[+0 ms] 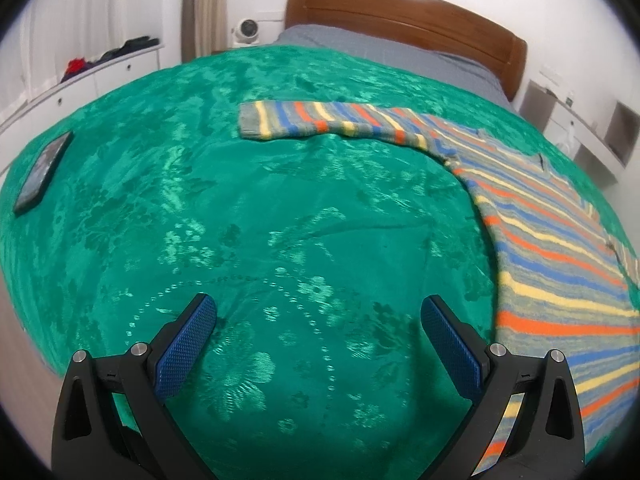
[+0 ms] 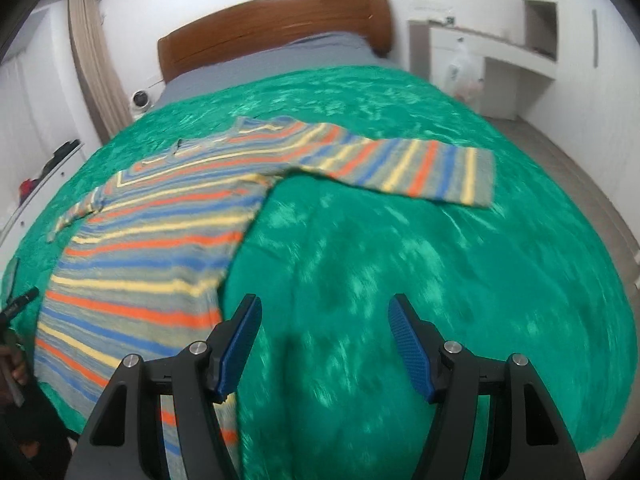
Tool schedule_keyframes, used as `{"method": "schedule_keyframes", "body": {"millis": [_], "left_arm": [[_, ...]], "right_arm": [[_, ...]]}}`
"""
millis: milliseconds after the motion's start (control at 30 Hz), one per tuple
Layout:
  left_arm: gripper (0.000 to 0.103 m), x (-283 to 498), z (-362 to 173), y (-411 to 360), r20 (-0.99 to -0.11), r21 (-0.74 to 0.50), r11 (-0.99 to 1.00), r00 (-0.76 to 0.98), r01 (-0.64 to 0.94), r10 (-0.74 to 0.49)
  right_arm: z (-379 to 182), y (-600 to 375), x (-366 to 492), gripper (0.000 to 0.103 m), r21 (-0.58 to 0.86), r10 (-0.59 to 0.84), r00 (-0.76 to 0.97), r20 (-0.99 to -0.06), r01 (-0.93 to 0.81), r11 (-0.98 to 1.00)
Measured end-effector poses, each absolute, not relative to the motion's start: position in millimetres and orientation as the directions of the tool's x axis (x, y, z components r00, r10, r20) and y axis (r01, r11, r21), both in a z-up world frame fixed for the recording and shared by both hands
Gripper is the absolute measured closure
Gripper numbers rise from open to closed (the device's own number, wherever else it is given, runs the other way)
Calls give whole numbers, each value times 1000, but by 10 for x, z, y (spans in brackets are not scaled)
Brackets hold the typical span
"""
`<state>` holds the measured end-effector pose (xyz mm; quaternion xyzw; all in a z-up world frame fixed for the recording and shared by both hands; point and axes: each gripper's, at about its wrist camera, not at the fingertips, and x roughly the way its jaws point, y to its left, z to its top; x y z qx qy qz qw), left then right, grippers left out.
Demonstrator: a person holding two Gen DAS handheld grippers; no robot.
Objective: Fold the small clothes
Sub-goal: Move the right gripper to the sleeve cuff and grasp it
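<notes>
Left wrist: our left gripper point(image 1: 318, 340) hovers wide and empty over the green floral bedspread point(image 1: 240, 220); the striped sweater point(image 1: 560, 248) lies flat to its right — soft, limp knit, best pinched at a cuff or hem

Right wrist: our right gripper point(image 2: 324, 344) gapes empty beside the sweater's side edge — sleeve point(image 2: 420, 172) outstretched

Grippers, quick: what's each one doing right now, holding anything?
Left gripper: open, nothing held, over the green blanket.
Right gripper: open, nothing held, just beside the striped sweater.
</notes>
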<state>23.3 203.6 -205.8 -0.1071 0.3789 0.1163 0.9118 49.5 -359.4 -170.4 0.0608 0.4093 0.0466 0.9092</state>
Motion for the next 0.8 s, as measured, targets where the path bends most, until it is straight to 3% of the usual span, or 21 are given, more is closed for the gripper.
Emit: {"method": "schedule_keyframes", "body": {"millis": [133, 300, 500, 600, 800], "left_arm": [[1, 277, -2087, 1960, -728, -71, 958, 671, -276, 139], [1, 296, -2116, 1900, -737, -29, 962, 656, -272, 164], [0, 268, -2110, 1841, -741, -13, 965, 651, -261, 166], [0, 265, -2111, 1804, -742, -10, 967, 650, -255, 164], [0, 286, -2127, 1760, -745, 10, 968, 644, -249, 174]], "right_arm": [[-1570, -3555, 748, 37, 168, 180, 648, -740, -82, 982], [-1473, -2956, 861, 37, 190, 333, 590, -736, -292, 937], [-1888, -2316, 332, 38, 148, 422, 452, -786, -525, 838], [-2231, -2240, -154, 35, 135, 400, 391, -829, -555, 821], [-2150, -2467, -528, 37, 262, 462, 243, -853, -568, 781]]}}
